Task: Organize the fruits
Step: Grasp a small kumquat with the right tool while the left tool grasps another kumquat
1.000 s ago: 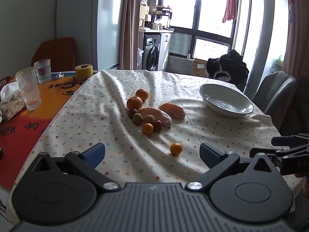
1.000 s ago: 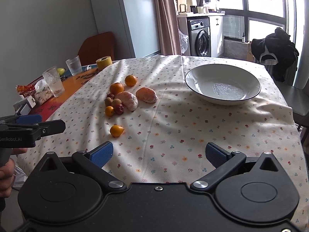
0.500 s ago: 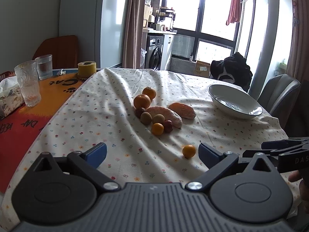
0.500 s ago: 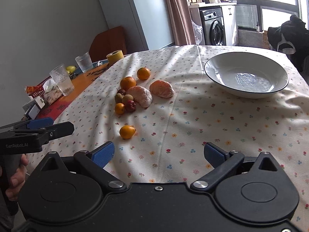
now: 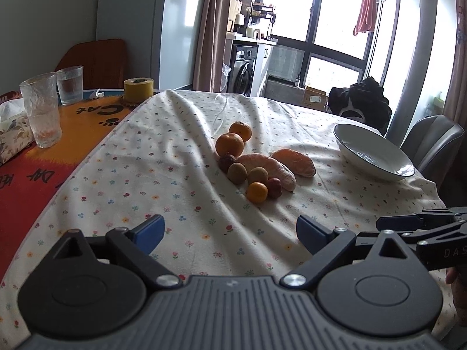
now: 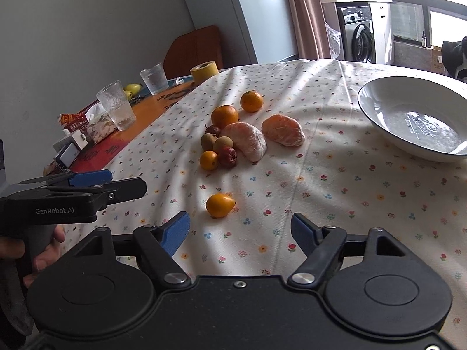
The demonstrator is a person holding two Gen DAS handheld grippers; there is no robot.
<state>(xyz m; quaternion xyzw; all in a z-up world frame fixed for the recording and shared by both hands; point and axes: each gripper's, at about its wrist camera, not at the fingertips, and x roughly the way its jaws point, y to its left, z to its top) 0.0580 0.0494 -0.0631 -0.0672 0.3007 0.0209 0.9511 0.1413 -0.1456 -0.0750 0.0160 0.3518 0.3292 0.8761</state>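
At the far left, on the orange mat (image 5: 38, 175), stand two glasses (image 5: 41, 110) beside a tissue box (image 5: 11, 134), with a yellow tape roll (image 5: 138, 89) further back. My left gripper (image 5: 230, 233) hangs over the near edge of the flowered tablecloth (image 5: 163, 157), its blue-tipped fingers spread wide with nothing between them. Ahead of it lies the fruit cluster: two oranges (image 5: 229, 144), two brownish kiwis (image 5: 237, 172), two dark red fruits, a small kumquat (image 5: 257, 192) and two peeled citrus pieces (image 5: 268, 169), all touching or just beside one another. A lone kumquat (image 6: 219, 204) sits apart, nearer to me, just ahead of my right gripper (image 6: 239, 230), which is also spread wide and empty. To the right, well apart from the fruit, rests the white bowl (image 6: 379, 116), with no fruit in it.
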